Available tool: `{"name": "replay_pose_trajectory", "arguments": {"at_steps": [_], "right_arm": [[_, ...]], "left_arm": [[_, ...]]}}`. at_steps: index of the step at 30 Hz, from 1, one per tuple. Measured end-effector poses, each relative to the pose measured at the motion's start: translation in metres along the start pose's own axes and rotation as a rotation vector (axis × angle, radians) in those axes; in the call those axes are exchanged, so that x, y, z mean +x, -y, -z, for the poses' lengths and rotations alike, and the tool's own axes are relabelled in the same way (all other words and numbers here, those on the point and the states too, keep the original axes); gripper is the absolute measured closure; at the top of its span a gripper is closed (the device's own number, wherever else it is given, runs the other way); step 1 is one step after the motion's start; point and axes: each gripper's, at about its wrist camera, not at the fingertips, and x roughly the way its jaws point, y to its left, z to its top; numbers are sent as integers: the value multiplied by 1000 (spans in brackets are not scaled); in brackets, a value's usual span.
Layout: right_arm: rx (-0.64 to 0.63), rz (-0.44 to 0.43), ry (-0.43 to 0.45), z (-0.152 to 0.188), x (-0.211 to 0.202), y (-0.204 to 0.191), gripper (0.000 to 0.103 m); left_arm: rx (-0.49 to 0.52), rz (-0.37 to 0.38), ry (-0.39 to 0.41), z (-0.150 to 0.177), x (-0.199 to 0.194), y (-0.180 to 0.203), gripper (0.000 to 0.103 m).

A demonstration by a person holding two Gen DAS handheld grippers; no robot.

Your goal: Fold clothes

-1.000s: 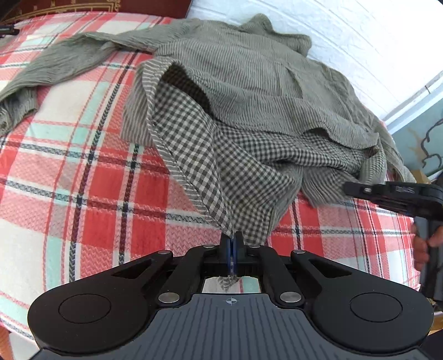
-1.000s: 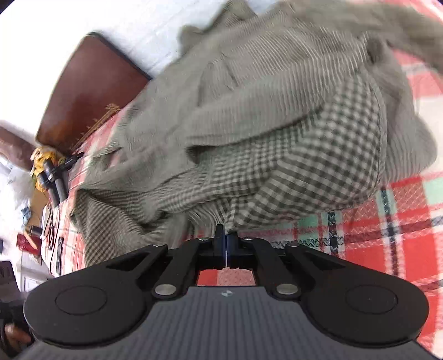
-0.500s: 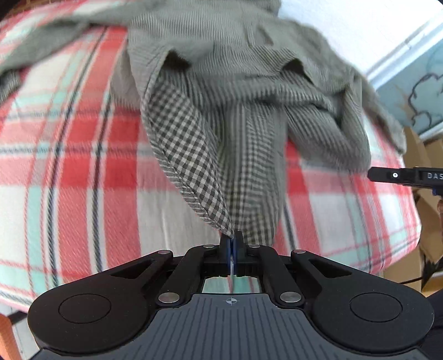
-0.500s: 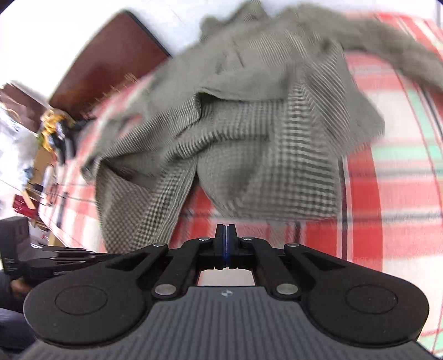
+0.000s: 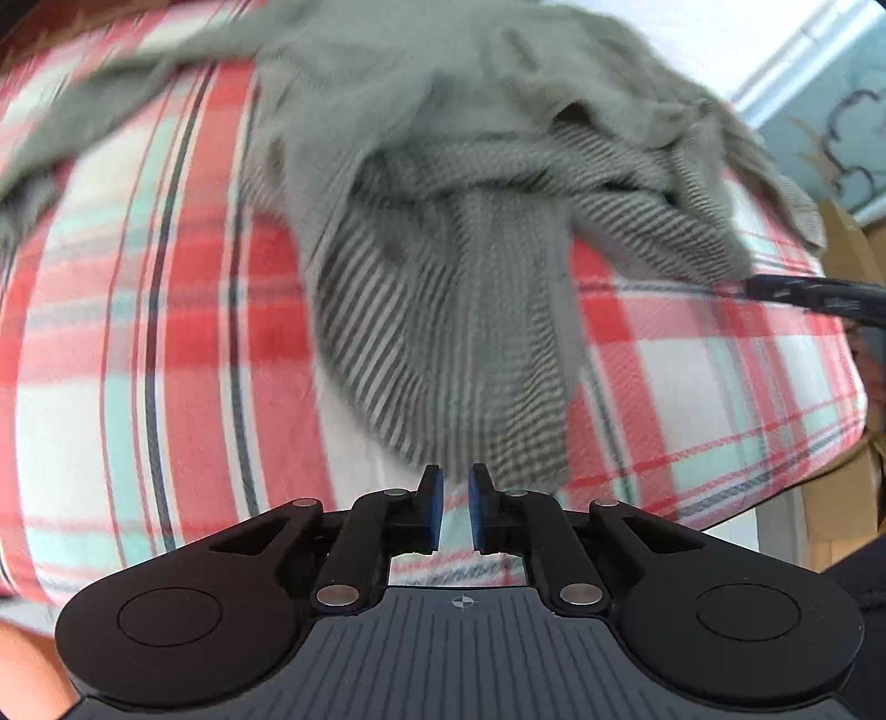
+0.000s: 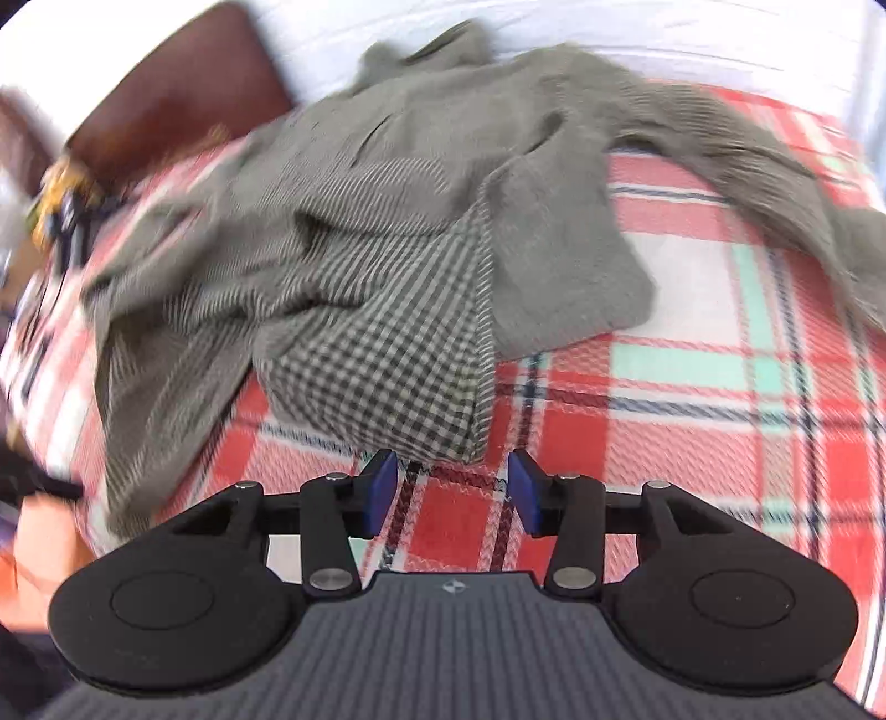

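Observation:
A grey-green checked shirt (image 5: 470,232) lies rumpled on the plaid bed cover (image 5: 166,343). Its turned-up hem, showing the coarser check lining, ends just ahead of my left gripper (image 5: 455,486). That gripper's jaws are opening, with nothing between the blue pads (image 5: 434,501); the hem corner sits beyond their tips. In the right wrist view the same shirt (image 6: 421,232) spreads across the cover (image 6: 692,387), and a checked fold stops just in front of my right gripper (image 6: 453,471). Its jaws are also opening, with only plaid cover between them. The right gripper's fingers (image 5: 814,293) show at the left wrist view's right edge.
A dark brown headboard (image 6: 166,111) and a white wall (image 6: 664,27) stand behind the bed. Cluttered small items (image 6: 61,205) lie off the bed's left side. The bed edge drops away at the lower right of the left wrist view, beside brown cardboard (image 5: 841,487).
Both grippers were shut on the shirt's hem and have let it go; their jaws now stand apart. The hem has dropped onto the cover, and both hands have shifted sideways.

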Motion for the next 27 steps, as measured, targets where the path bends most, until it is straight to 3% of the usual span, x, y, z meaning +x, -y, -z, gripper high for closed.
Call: {"name": "replay_pose_trajectory", "arguments": {"at_steps": [2,4,5,7,12,14,16,18,21,22,27], "right_arm": [[-58,-8,-8,-4,13,-4,52],[-91,-15,-4,-8,22,-8,50],[-86,-31,-8,-9,24,-9,53],[-54,-78,-27,-11,25,-11,98],[5,-188,8,-10,-8,-26,98],[35,-233,10,-6,-24,-31,98],[75,-273,7,-1,-38,-30,98],[136,-302,1,6,-46,-28,98],[238,-331,-1,18,-48,-24,98],[260,-329,-6,23,-46,-23,98],[304,-278,-52,43,-26,-24,95]], "left_arm": [[52,2,25,-10,-3,11,69],[115,-17,28,-18,5,26,42],[148,-26,25,-21,11,34,42],[223,-24,8,-26,25,51,42],[383,-164,-40,-28,69,87,43],[362,-177,-62,-27,79,86,50],[320,-167,-68,-26,80,81,84],[277,-119,-79,-29,75,75,103],[132,62,-61,-33,58,56,103],[103,88,-49,-33,53,52,103],[64,67,-49,-27,49,41,103]]}}
